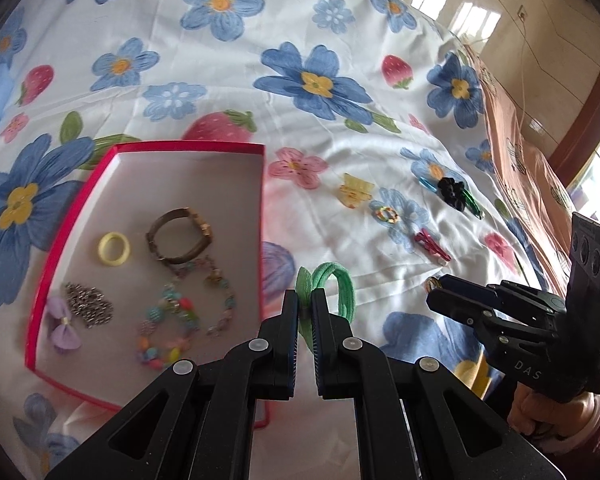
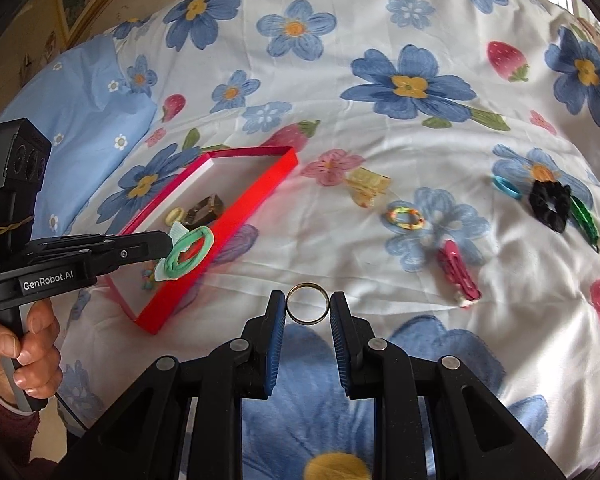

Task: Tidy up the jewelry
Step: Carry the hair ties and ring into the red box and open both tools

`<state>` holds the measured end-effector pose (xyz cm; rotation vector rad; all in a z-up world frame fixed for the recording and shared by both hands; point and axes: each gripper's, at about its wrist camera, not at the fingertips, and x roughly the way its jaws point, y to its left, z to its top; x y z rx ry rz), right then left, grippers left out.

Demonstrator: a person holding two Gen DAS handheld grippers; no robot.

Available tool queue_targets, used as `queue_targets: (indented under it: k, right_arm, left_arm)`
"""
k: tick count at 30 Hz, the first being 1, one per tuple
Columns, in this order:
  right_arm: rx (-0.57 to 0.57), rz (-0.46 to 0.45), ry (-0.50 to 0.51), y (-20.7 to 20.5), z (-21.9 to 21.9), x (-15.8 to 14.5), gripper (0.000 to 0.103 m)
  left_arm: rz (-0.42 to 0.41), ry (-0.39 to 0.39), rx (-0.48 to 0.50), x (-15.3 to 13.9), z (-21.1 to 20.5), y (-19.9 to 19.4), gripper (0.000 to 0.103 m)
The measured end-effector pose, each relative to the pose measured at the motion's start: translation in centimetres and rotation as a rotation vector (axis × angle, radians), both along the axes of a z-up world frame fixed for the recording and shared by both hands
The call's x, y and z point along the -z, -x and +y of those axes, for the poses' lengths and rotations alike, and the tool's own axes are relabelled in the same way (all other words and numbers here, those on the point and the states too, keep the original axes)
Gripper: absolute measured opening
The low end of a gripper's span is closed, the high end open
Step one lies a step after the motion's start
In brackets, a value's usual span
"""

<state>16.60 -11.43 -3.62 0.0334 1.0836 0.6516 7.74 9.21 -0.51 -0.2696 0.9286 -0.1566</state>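
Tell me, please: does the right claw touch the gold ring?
Touching. In the right wrist view, the right claw pinches the gold ring between both pads, with no gap.

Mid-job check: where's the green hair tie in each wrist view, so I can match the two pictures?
Left wrist view: green hair tie at lower centre, pinched in the left tongs, just right of the red box.
Right wrist view: at left, held by the left tongs in front of the box's near wall.
Shared landmark: the red box.
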Motion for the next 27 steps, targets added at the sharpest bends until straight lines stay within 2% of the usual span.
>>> queue_targets:
  k: [14,27]
  right_arm:
    - [-0.117,-0.004,-0.036,0.7,6.0,-0.9,0.023]
    - [-0.226,0.003,-0.078,0.5,12.5,-0.8,0.023]
  left_arm:
    - [-0.001,0.013,-0.131,-0.4,5.7,3.3,0.005]
    - [0.022,0.012,-0.228,0.6,9.7,4.3,0.005]
